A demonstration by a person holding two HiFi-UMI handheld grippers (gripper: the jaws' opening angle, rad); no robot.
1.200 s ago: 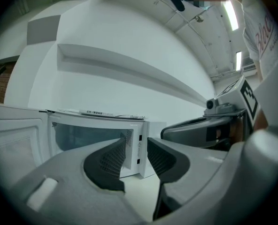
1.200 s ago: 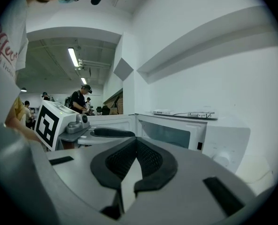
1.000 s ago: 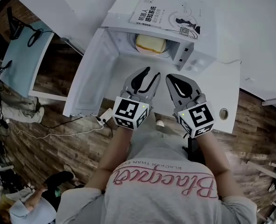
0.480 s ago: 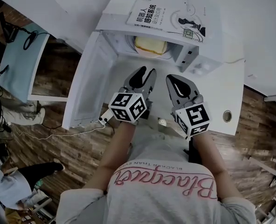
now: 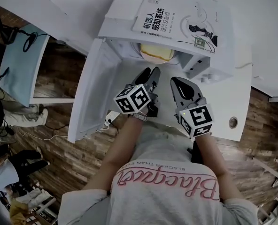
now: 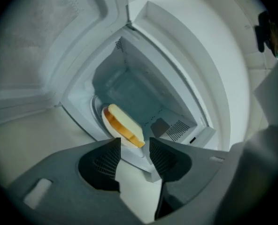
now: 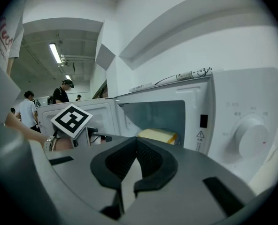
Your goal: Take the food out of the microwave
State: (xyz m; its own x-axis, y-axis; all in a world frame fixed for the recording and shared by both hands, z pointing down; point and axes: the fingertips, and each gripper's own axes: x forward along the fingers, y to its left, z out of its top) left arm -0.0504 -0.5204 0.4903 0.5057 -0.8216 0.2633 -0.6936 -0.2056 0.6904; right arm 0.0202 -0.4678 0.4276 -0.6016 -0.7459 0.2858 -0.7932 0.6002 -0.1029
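A slice of yellow bread (image 5: 157, 53) lies on a white plate (image 6: 106, 123) inside the white microwave (image 5: 209, 64), whose door (image 5: 94, 93) stands swung out to the left. My left gripper (image 5: 148, 72) is rolled on its side just in front of the cavity; its jaws are opening with nothing between them. In the left gripper view the bread (image 6: 125, 125) sits just beyond the left gripper (image 6: 135, 146). My right gripper (image 5: 177, 80) hovers to the right, before the control panel, jaws shut and empty. The right gripper view shows the bread (image 7: 158, 135) past the right gripper (image 7: 136, 142).
A book (image 5: 181, 20) lies on top of the microwave. The dial (image 7: 250, 136) is on the right panel. The white table (image 5: 233, 102) has a cable hole (image 5: 232, 122). A power strip (image 5: 111, 116) lies on the wood floor. People stand at the left.
My left gripper has rolled onto its side, moved toward the microwave opening, and its jaws have spread. The right gripper has edged forward, still shut.
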